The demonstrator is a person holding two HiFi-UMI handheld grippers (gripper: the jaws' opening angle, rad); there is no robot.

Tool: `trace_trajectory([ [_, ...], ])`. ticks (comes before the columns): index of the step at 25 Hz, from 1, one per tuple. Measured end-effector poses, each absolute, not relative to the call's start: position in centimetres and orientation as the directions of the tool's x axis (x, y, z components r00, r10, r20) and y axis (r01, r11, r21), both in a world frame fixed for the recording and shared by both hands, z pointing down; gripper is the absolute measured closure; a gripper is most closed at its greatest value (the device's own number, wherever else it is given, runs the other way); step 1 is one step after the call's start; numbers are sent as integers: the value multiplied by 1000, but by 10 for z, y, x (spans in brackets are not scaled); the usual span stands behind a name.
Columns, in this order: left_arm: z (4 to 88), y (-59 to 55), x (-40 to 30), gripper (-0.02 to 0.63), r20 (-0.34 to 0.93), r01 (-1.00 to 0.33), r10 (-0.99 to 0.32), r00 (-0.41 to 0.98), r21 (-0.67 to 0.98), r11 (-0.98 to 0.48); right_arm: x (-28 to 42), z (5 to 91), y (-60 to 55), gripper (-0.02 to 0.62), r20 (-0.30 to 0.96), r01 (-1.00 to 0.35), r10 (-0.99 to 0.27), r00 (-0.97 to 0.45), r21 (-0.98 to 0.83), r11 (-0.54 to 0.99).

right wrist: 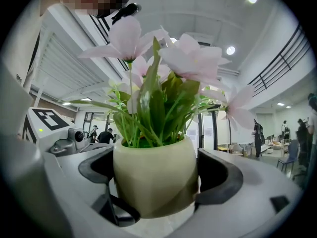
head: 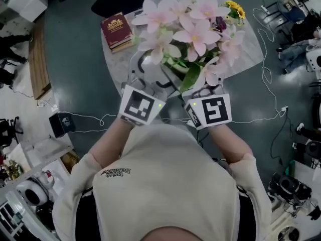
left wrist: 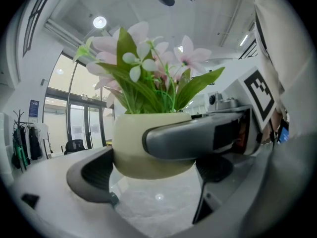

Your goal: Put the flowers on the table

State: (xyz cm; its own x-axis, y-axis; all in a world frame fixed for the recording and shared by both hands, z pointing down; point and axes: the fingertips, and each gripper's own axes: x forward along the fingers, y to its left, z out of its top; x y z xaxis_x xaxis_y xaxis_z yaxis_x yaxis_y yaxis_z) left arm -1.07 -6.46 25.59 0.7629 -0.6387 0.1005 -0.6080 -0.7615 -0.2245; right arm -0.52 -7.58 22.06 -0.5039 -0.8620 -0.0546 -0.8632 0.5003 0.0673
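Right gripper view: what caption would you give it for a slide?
The right tongs clasp a cream pot of pink flowers and green leaves.

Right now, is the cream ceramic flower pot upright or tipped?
Upright: cream pot stands level in the right gripper, rim on top, stems rising.

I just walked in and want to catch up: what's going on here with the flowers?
A person is holding a pot of pink flowers with two grippers. The left gripper and the right gripper both have their jaws closed on the pot, one from each side. The pot is low over the marble table, near a book. I cannot tell whether its base touches the tabletop yet.
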Motion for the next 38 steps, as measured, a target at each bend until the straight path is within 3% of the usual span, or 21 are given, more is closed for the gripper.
trace_trajectory([
  [38,283,-187,28,112,117,-633,-667,736,-230,-739,31,247,-200,75,-18,-838,-840,-543,74,540],
])
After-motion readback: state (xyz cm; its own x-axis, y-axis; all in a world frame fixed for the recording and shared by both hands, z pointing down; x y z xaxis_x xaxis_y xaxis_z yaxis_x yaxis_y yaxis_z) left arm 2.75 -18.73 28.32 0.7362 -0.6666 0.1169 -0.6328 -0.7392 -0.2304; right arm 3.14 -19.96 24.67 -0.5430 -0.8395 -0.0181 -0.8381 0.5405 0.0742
